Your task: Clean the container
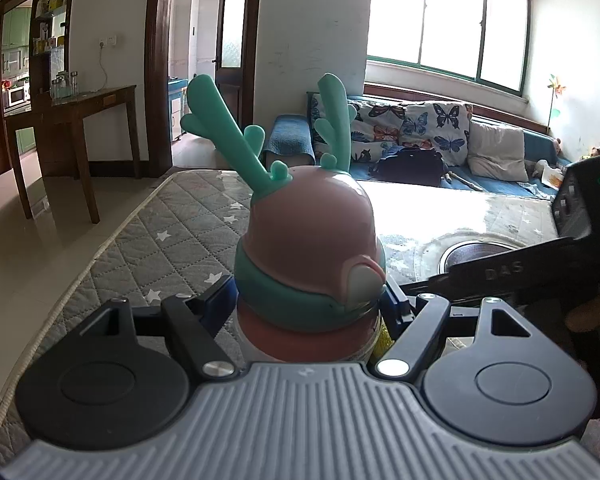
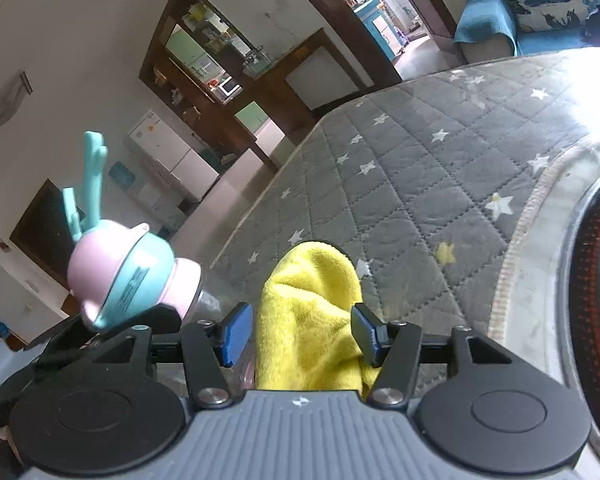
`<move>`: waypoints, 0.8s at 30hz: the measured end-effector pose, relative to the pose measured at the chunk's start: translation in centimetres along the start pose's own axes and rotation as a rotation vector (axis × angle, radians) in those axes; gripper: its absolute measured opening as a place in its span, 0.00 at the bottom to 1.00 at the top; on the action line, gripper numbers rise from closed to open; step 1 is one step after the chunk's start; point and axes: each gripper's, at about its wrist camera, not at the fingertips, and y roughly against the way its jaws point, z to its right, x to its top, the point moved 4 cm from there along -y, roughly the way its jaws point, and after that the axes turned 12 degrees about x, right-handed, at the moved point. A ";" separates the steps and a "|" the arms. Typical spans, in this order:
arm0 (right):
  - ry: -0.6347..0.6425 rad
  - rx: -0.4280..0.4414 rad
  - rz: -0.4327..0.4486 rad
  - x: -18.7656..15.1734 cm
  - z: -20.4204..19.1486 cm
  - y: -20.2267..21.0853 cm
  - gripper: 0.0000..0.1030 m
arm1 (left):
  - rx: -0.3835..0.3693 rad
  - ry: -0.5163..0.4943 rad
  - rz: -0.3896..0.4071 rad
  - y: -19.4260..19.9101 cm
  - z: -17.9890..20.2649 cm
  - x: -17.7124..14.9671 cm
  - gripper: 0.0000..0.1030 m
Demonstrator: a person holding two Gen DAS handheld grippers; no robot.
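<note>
Between the left gripper's (image 1: 311,300) blue fingers (image 1: 217,294) stands the container (image 1: 312,256), a pink bottle with a teal collar and teal antlers (image 1: 224,128); the fingers are partly closed and press its sides just under the collar; its long axis runs upright, antlers pointing up and splayed, the pale spout facing right; what it holds inside cannot be told. To its right the right gripper's (image 2: 298,334) dark body crosses the left wrist view; its fingers (image 2: 236,334) stand half apart with a yellow cloth (image 2: 312,312) bunched between them, the right finger against the cloth, the left just clear of it. Below lies a grey quilted mattress (image 2: 400,184) with white stars; its corded edge runs along the left, with bare tiled floor (image 1: 32,240) beyond; farther off stand a dark wooden table (image 1: 88,108) and a sofa (image 1: 420,140) under the windows.
</note>
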 end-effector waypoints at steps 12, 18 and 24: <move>0.083 -0.124 -0.074 -2.3 1.4 -1.8 0.50 | -0.003 0.003 -0.001 0.2 0.0 0.0 0.73; 0.074 -0.107 -0.040 -3.5 0.6 -0.2 0.30 | 0.001 0.008 -0.003 0.2 0.1 0.1 0.73; -0.038 0.031 0.062 -2.6 -0.3 2.2 0.26 | -0.001 0.025 -0.007 0.1 -0.1 0.2 0.73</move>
